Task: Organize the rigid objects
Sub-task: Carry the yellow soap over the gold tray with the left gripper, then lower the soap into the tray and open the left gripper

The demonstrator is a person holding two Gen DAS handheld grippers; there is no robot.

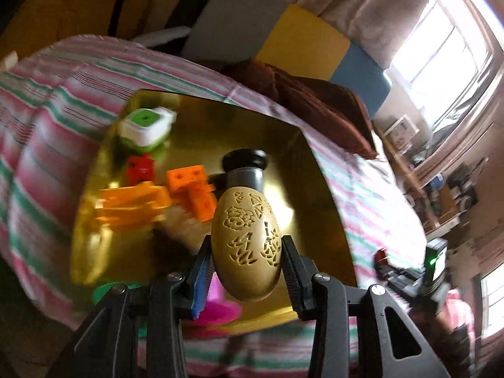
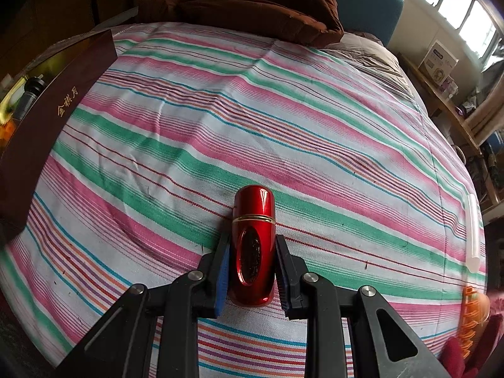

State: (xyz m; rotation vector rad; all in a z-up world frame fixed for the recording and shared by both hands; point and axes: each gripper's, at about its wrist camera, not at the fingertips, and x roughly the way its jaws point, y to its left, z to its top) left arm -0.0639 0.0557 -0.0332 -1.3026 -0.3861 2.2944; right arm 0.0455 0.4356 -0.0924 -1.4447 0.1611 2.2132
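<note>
In the left wrist view, a box with a shiny gold lining [image 1: 318, 170] sits on a bed covered by a pink, green and white striped sheet [image 1: 47, 100]. Toward its far left corner stands a small white and green square-lidded container [image 1: 146, 126], with a red block [image 1: 140, 167] just in front of it. Nearer lie blurred orange plastic pieces [image 1: 132, 204], and beside them, to the right, an orange block with holes [image 1: 192, 189]. At the near left edge of the box, partly hidden by the claw's arms, are a green round thing [image 1: 104, 291] and a bright pink thing [image 1: 220, 310]; what they are cannot be told. The left claw [image 1: 247, 263] is clamped on a tan egg-shaped bottle [image 1: 247, 245] carved with cut-out patterns, grey at the neck and capped with a black stopper; the bottle is held over the gold interior, its stopper pointing away from the camera. Beyond the box lies a brown blanket [image 1: 315, 107], then grey, yellow and blue panels [image 1: 302, 41] and a bright window [image 1: 441, 50]. In the right wrist view, the dark brown outer wall of the box [image 2: 60, 104], printed with gold characters, stands at the left edge of the striped sheet [image 2: 283, 110]. The right claw [image 2: 252, 261] is closed narrowly on a glossy red metal case [image 2: 253, 230] with a gold band and a dark oval inset; its rounded tip points away, and whether it touches the sheet cannot be told. Far right, a white tube [image 2: 474, 233] lies on the bed, and orange plastic pieces [image 2: 472, 315] show at the lower right edge.
</note>
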